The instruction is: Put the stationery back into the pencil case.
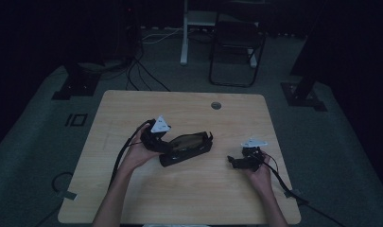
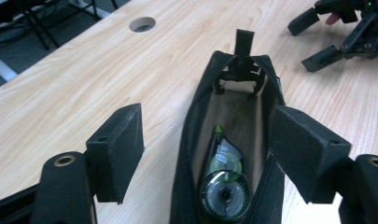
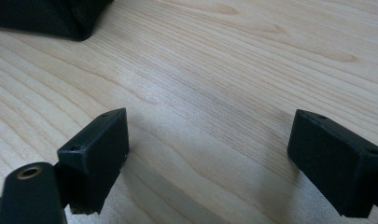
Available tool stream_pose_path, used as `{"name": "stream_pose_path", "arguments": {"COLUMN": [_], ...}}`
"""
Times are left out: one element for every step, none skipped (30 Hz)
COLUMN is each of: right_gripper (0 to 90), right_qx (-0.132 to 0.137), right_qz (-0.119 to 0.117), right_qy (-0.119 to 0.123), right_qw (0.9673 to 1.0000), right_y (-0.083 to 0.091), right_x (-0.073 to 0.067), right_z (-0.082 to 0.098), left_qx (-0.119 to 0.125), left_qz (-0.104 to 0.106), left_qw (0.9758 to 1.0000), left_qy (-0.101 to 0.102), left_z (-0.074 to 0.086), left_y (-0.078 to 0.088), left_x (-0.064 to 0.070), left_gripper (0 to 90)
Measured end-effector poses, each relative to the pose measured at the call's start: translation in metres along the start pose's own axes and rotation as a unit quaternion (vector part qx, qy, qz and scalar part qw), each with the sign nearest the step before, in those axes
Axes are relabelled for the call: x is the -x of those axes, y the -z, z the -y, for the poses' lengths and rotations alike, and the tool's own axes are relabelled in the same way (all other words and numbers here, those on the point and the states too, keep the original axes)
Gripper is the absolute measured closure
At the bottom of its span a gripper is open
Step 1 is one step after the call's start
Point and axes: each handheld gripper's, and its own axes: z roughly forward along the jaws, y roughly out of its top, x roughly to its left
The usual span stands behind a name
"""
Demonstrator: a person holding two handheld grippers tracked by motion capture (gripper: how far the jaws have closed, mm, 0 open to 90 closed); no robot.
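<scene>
Item 1: left gripper (image 1: 166, 142), held in the person's left hand (image 1: 139, 153) at the left end of the pouch. Jaws stand wide apart and grip nothing; in the left gripper view they straddle the pouch's open mouth without pressing on it.

Item 2: black pencil pouch (image 1: 187, 148), lying lengthwise on the wooden table (image 1: 132, 109) near its middle. Zip open, tan lining visible, zip pull (image 2: 244, 42) upright at the far end.

Item 3: correction tape dispenser (image 2: 222, 186), clear green, lying inside the pouch at the end nearest the left gripper.

Item 4: right gripper (image 1: 236, 162), in the right hand (image 1: 260, 175), resting low over bare tabletop well apart from the pouch. Jaws spread wide, nothing between them.

Item 5: round cable hole (image 1: 216, 105) near the table's far edge.
</scene>
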Motion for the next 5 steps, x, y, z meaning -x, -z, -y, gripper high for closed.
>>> {"name": "stream_pose_path", "arguments": {"right_gripper": [12.4, 12.4, 12.5, 12.4, 12.4], "right_qx": [0.000, 0.000, 0.000, 0.000, 0.000], "right_qz": [0.000, 0.000, 0.000, 0.000, 0.000], "right_qy": [0.000, 0.000, 0.000, 0.000, 0.000], "right_qw": [1.0000, 1.0000, 1.0000, 1.0000, 1.0000], "right_y": [0.0000, 0.0000, 0.0000, 0.0000, 0.0000], "right_x": [0.0000, 0.0000, 0.0000, 0.0000, 0.0000], "right_z": [0.0000, 0.0000, 0.0000, 0.0000, 0.0000], "left_qx": [0.000, 0.001, 0.000, 0.000, -0.001], "left_qz": [-0.003, -0.005, -0.006, -0.009, -0.013], "left_qw": [1.0000, 1.0000, 1.0000, 0.9999, 0.9999], "left_qy": [0.002, 0.004, 0.006, 0.007, 0.009], "left_z": [0.0007, 0.0014, 0.0028, 0.0040, 0.0055], "left_y": [0.0025, 0.0043, 0.0076, 0.0100, 0.0125], "left_x": [-0.0012, -0.0022, -0.0045, -0.0063, -0.0083], "left_gripper": [25.8, 25.3, 25.3, 25.3, 24.9]}}
